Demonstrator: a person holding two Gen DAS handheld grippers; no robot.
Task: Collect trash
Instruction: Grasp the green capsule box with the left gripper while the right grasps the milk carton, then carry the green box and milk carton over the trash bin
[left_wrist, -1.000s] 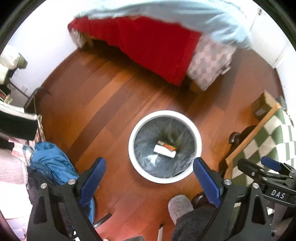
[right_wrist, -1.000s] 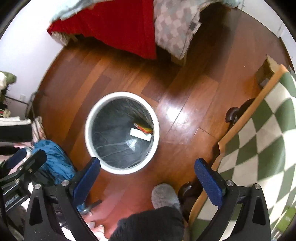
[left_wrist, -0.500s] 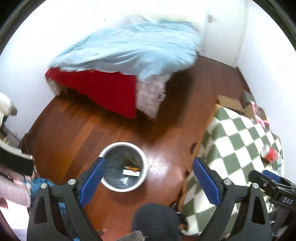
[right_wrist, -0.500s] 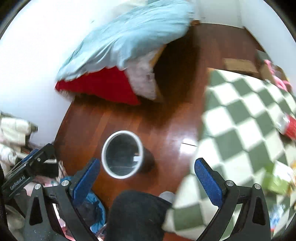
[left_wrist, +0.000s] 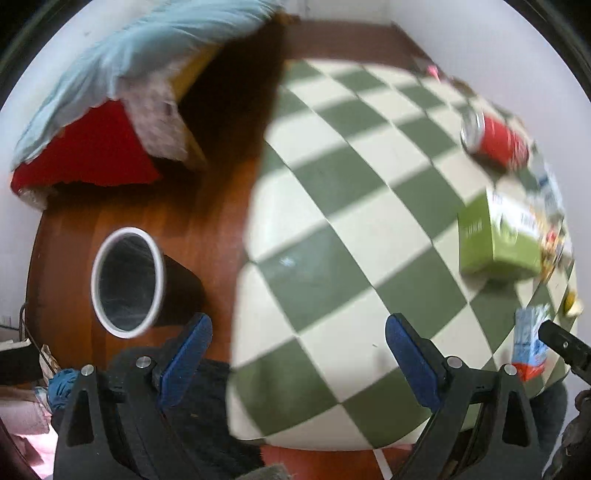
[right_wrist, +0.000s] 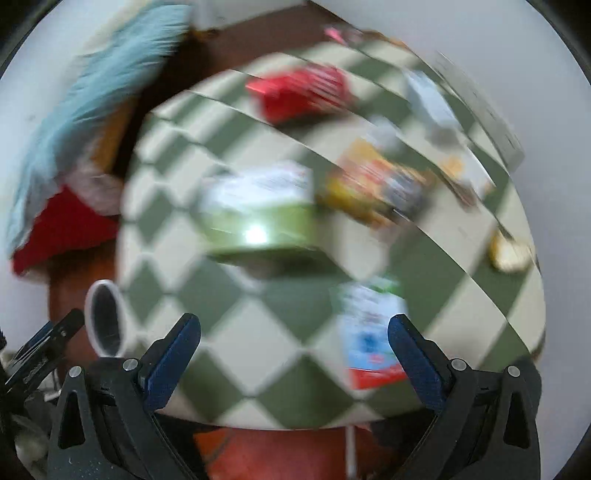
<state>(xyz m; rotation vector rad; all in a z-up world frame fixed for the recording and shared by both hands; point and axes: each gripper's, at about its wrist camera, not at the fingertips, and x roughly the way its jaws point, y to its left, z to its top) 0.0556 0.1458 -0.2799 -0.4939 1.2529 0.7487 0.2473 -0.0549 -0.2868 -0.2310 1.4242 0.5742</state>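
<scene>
A white-rimmed bin (left_wrist: 127, 282) with a dark liner stands on the wooden floor, left of a table with a green-and-cream checked cloth (left_wrist: 332, 236). On the cloth lie a red can (left_wrist: 496, 138) on its side, a green carton (left_wrist: 495, 236) and a blue-white-red carton (left_wrist: 528, 341). My left gripper (left_wrist: 297, 360) is open above the table's near edge, holding nothing. My right gripper (right_wrist: 293, 352) is also open over the cloth; its view is blurred, showing the green carton (right_wrist: 258, 210), red can (right_wrist: 299, 94), a yellow packet (right_wrist: 373, 188) and the blue-white carton (right_wrist: 369, 332).
A bed with a light blue duvet (left_wrist: 129, 70) and red sheet (left_wrist: 88, 151) stands behind the bin. Blue cloth (left_wrist: 61, 382) lies on the floor at the left. A person's dark-clothed leg (left_wrist: 207, 413) is below the left gripper. White walls border the table.
Both grippers have swung up and to the right, from over the bin to over the checked table. The bin has slid to the left in both views. Both stay open.
</scene>
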